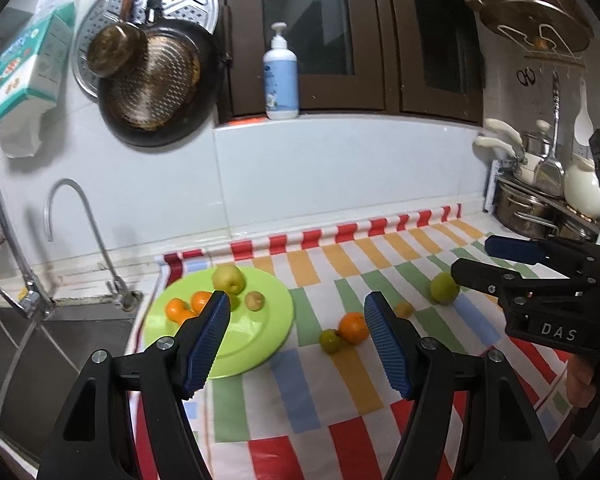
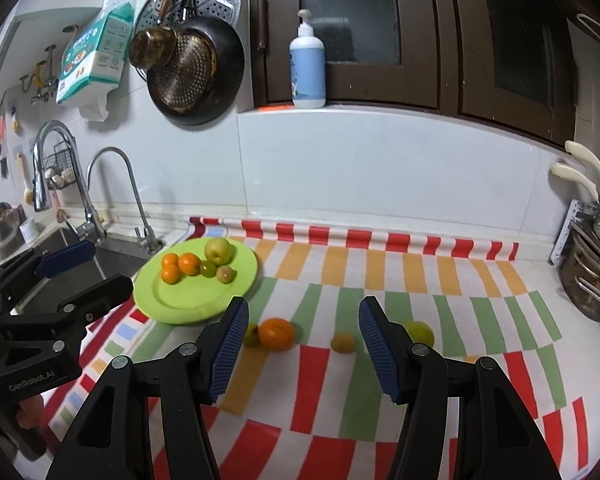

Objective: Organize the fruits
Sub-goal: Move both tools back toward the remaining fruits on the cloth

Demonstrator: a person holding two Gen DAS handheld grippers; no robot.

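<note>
Kitchen worktop (image 2: 380,368) w/ glossy striped oilcloth. Approx half done: five round fruits sit on smooth lime plate (image 2: 172,300); four left on cloth — orange (image 2: 276,333) touching small green one (image 2: 252,335), yellowish one (image 2: 343,343), green one (image 2: 420,332). I've left gripper (image 1: 296,344) and right gripper (image 2: 304,348) both spread, empty.

We see even, soft indoor light, faint shadows under the fruit, strong fisheye bending and dark vignette at our frame corners, slight blur lower left, dark window panes above.
</note>
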